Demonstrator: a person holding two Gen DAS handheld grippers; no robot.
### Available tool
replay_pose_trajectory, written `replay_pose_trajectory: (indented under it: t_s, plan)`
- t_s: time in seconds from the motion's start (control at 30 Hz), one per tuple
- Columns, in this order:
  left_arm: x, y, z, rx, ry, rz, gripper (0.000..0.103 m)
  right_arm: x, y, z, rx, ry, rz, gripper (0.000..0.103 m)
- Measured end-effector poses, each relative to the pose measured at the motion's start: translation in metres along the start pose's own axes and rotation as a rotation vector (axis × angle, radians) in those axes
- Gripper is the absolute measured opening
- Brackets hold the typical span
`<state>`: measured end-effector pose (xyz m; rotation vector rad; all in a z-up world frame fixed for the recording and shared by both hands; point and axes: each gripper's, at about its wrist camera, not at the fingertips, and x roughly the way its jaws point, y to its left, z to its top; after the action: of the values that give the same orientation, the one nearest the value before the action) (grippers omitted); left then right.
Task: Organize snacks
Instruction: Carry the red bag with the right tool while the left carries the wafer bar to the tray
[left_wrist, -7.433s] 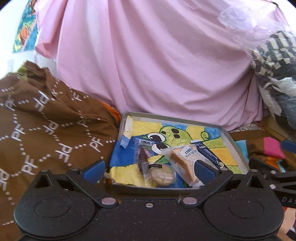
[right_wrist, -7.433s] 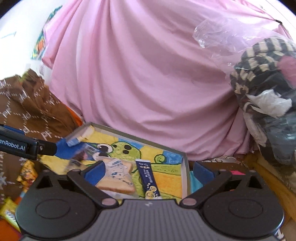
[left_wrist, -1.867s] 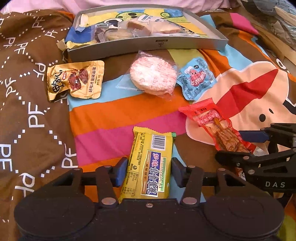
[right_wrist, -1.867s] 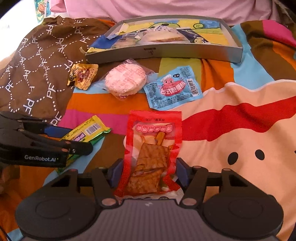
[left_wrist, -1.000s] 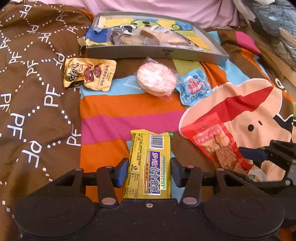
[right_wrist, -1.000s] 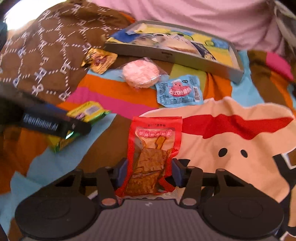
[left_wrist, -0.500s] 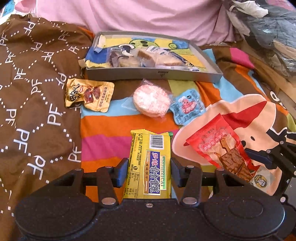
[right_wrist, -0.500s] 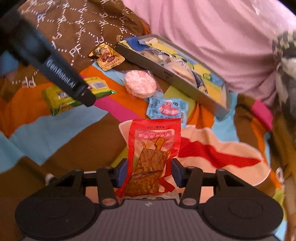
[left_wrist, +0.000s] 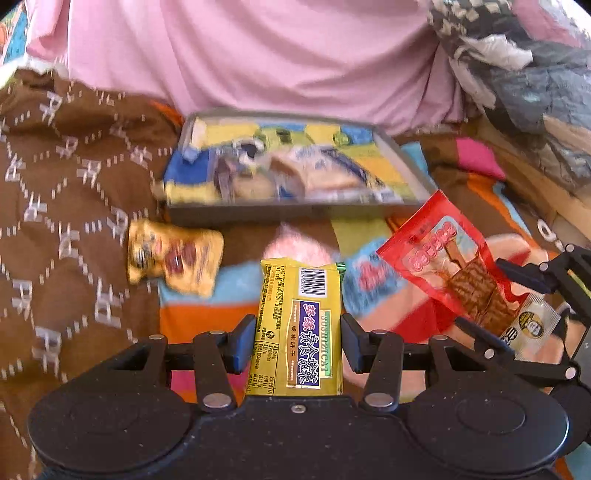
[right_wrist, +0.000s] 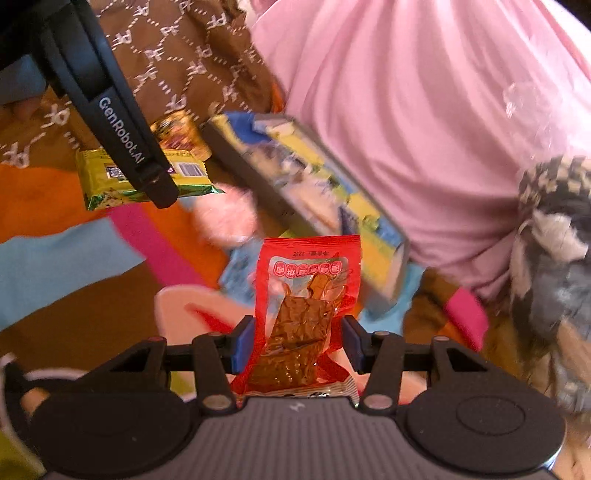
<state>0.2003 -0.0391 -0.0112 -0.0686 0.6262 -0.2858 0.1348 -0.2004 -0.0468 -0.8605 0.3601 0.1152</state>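
While the grey tray (left_wrist: 295, 212) lies ahead, long side across, the left hand-held gripper (left_wrist: 298, 341), nearer, clamps a yellow cracker packet (left_wrist: 299, 325) and the right hand-held gripper (right_wrist: 298, 341) a red snack pouch (right_wrist: 306, 306).

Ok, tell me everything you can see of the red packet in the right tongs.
The red packet is a glossy plastic pouch with a clear window showing brown, ridged snack pieces, with pink-and-white lettering above. It stands upright, pinched at its lower sides between the right tongs, and is lifted off the striped blanket, short of the tray.
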Motion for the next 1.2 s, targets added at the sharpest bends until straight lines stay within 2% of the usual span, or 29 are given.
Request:
replay_pose_trajectory:
  t_s: [0.3, 0.57, 0.87, 1.2]
  plan:
    - [0.028, 0.019, 0.074, 0.011, -0.114, 0.036, 0.05, 0.043, -0.035, 0.05, -0.041, -0.112, -0.07, 0.055]
    - [0.081, 0.043, 0.126, 0.002, -0.193, 0.075, 0.05, 0.115, -0.057, 0.089, -0.057, -0.168, -0.104, 0.055]
    - [0.152, 0.045, 0.148, -0.003, -0.151, 0.076, 0.05, 0.178, -0.063, 0.095, -0.055, -0.142, -0.118, 0.056]
    - [0.177, 0.047, 0.142, -0.02, -0.148, 0.076, 0.05, 0.201, -0.068, 0.085, -0.005, -0.115, -0.093, 0.057]
